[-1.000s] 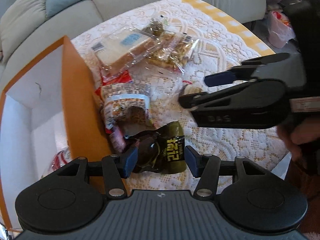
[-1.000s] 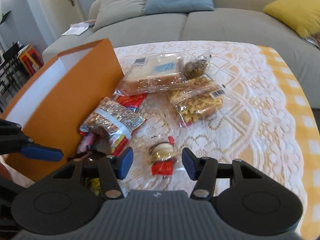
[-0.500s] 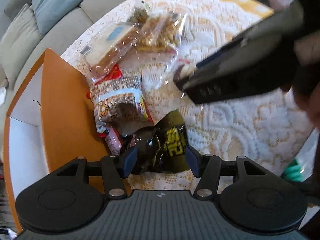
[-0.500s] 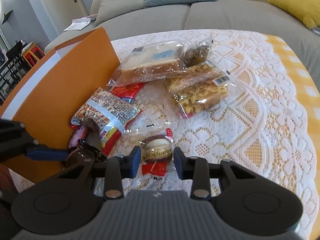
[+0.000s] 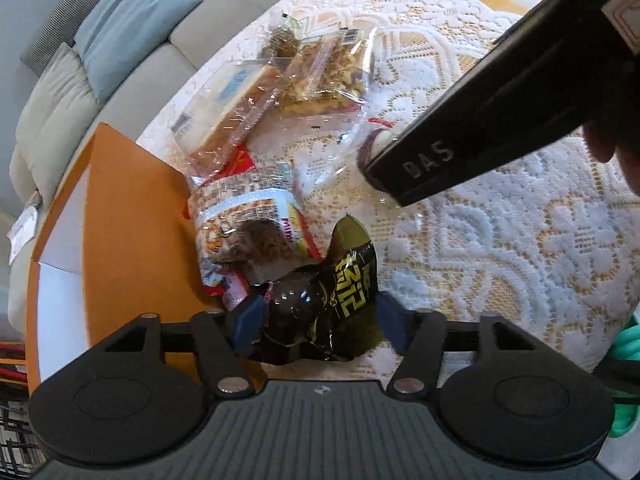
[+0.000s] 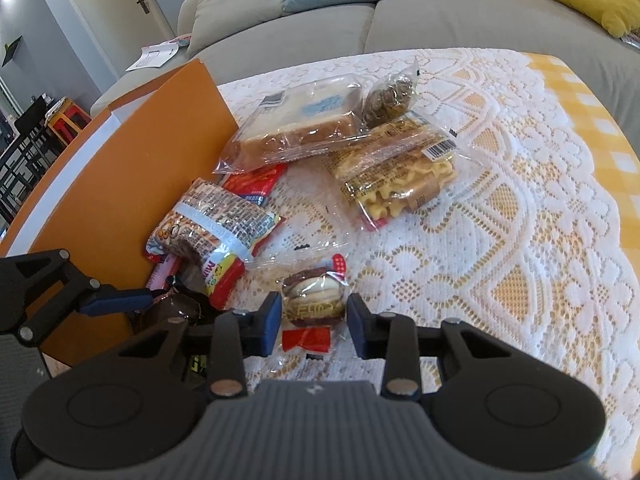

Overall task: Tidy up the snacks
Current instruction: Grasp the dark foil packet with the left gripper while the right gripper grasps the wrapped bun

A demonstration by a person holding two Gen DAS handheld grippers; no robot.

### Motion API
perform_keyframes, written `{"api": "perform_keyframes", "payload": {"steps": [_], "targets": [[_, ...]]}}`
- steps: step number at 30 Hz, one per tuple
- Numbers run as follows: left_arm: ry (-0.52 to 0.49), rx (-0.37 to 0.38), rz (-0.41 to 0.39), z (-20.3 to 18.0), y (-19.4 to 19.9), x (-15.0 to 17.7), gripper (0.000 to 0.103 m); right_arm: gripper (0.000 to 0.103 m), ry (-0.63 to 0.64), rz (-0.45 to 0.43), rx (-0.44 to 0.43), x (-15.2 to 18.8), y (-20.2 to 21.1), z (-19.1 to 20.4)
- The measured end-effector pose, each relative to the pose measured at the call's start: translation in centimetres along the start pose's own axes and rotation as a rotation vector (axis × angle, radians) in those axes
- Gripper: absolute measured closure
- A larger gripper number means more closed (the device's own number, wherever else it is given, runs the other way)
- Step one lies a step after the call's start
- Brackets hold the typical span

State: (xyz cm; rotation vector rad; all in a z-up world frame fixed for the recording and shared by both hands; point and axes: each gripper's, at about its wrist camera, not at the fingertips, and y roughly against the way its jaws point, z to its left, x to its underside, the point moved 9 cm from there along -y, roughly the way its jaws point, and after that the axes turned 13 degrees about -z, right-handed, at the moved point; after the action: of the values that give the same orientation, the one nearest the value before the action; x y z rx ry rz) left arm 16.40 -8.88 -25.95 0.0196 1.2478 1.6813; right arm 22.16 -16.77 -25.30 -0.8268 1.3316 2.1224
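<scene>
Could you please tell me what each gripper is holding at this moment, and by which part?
The left gripper straddles the dark snack packet, and the right gripper straddles the round wrapped cake; neither visibly grips yet.

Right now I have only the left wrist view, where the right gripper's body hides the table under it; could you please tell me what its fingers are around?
Observer: In the right wrist view, the right gripper straddles a small round wrapped cake, with one finger on each side.
Operator: Thank you. Is it shut on the cake?
Observer: The pads sit close against the wrapper, but I cannot tell whether they press it.
Operator: Which way does the wrapper lie?
Observer: Its red wrapper end lies on the lace tablecloth, on the side nearer the gripper's body, between the fingers.
</scene>
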Motion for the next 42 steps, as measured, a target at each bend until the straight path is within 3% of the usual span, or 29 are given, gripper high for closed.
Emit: {"api": "perform_keyframes", "payload": {"steps": [5,6,8,9,12,13,16,22,26,28,35,38,42], "targets": [[0.076,0.001,-0.021,1.0,0.9,-0.2,0.062,0.069,-0.003,0.003,-0.003,0.0,0.1,0.0],[0.087,0.008,-0.035,1.1,1.3,-0.3,0.069,0.069,-0.002,0.004,-0.003,0.0,0.1,0.1],[0.093,0.017,-0.068,1.1,2.2,-0.8,0.091,0.069,-0.001,0.008,-0.008,0.1,0.2,0.1],[0.096,0.025,-0.072,1.1,2.5,-1.1,0.093,0.069,0.0,0.01,-0.01,0.1,0.2,0.2],[0.08,0.027,-0.055,0.7,2.1,-1.0,0.088,0.07,-0.004,0.016,-0.015,0.2,0.3,0.1],[0.065,0.006,-0.04,0.8,1.7,-0.7,0.076,0.07,-0.008,0.017,-0.016,0.2,0.3,0.0],[0.035,-0.023,-0.039,0.6,1.4,-0.4,0.061,0.07,-0.013,0.016,-0.017,0.2,0.3,0.0],[-0.146,-0.093,-0.057,-0.7,1.2,-0.7,0.041,0.069,-0.01,0.019,-0.02,0.2,0.1,0.1],[-0.103,-0.027,-0.021,-0.9,0.2,-0.4,0.04,0.069,-0.011,0.02,-0.026,0.3,0.0,0.1],[-0.069,-0.007,-0.014,-0.6,0.1,-0.1,0.031,0.069,-0.02,0.02,-0.028,0.3,0.0,0.0],[-0.007,0.029,-0.007,0.5,-0.6,0.0,0.022,0.069,-0.015,0.022,-0.028,0.3,0.0,0.2],[0.018,0.048,0.0,1.0,-0.9,-0.1,0.029,0.069,-0.013,0.022,-0.03,0.3,0.0,0.3],[0.032,0.016,0.02,1.9,-1.1,0.1,0.06,0.069,-0.018,0.022,-0.034,0.4,0.1,0.2]]}}
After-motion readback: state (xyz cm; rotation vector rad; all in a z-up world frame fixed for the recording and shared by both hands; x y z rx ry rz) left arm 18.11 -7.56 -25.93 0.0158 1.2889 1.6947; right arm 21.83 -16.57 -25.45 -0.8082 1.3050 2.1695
